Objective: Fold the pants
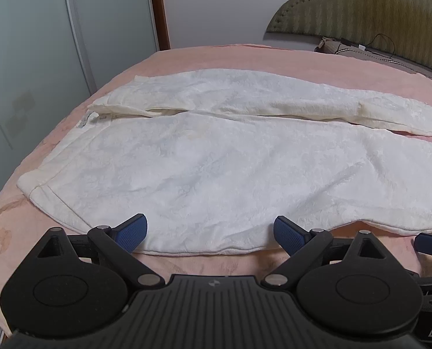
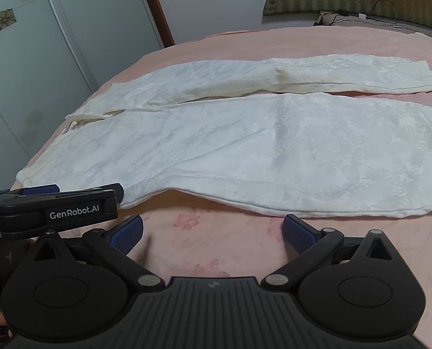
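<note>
White textured pants lie spread flat on a pink bed, waistband to the left, both legs running to the right; they also show in the right wrist view. My left gripper is open, its blue pads at the near edge of the pants by the waist end, the cloth edge lying between them. My right gripper is open and empty over bare bedspread, just short of the near leg's edge. The left gripper's body shows at the left of the right wrist view, a right fingertip in the left wrist view.
The pink bedspread covers the bed. A padded olive headboard stands at the far right, with cables and a small item at its foot. Wardrobe doors with flower prints stand left of the bed.
</note>
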